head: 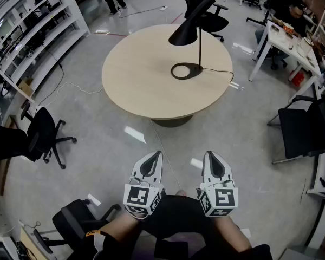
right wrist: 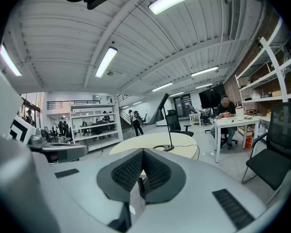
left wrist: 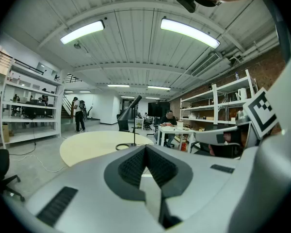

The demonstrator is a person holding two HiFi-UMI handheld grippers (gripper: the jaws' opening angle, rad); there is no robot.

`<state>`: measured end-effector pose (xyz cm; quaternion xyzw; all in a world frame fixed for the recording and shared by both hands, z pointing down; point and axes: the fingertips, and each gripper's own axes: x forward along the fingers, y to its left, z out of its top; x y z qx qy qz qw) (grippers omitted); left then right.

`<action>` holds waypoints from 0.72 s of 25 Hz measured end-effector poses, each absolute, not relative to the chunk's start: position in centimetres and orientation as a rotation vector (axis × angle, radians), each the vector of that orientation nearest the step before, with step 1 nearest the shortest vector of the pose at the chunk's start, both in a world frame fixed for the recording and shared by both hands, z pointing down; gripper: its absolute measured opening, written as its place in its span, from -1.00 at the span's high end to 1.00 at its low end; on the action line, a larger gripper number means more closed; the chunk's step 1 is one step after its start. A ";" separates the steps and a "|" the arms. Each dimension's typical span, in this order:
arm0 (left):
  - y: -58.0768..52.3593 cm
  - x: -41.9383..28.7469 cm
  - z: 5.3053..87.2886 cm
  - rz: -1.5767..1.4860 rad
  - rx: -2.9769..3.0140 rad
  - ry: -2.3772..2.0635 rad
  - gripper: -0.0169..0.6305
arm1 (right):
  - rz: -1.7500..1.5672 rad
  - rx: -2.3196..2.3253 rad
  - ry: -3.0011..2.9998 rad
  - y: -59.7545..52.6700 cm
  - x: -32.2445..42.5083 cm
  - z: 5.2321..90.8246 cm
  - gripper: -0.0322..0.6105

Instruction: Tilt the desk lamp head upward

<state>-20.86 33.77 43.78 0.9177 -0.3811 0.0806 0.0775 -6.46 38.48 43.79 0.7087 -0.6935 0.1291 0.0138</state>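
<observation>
A black desk lamp (head: 190,34) stands on a round beige table (head: 141,80), its cone head tilted downward over a ring-shaped base (head: 187,70). The lamp (left wrist: 131,111) also shows small and far off in the left gripper view, and the lamp (right wrist: 164,111) in the right gripper view. My left gripper (head: 153,157) and right gripper (head: 211,157) are held side by side close to my body, well short of the table. Both are shut with nothing between the pads.
Black office chairs stand at the left (head: 35,137), at the right (head: 306,129) and behind the table (head: 206,15). A white desk (head: 290,39) is at the back right, white shelving (head: 32,31) at the left. A cable (head: 225,72) runs off the table.
</observation>
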 end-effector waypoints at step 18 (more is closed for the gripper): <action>25.5 -11.1 44.2 0.234 2.806 -1.003 0.81 | 0.425 2.219 -2.100 32.5 0.8 45.2 0.87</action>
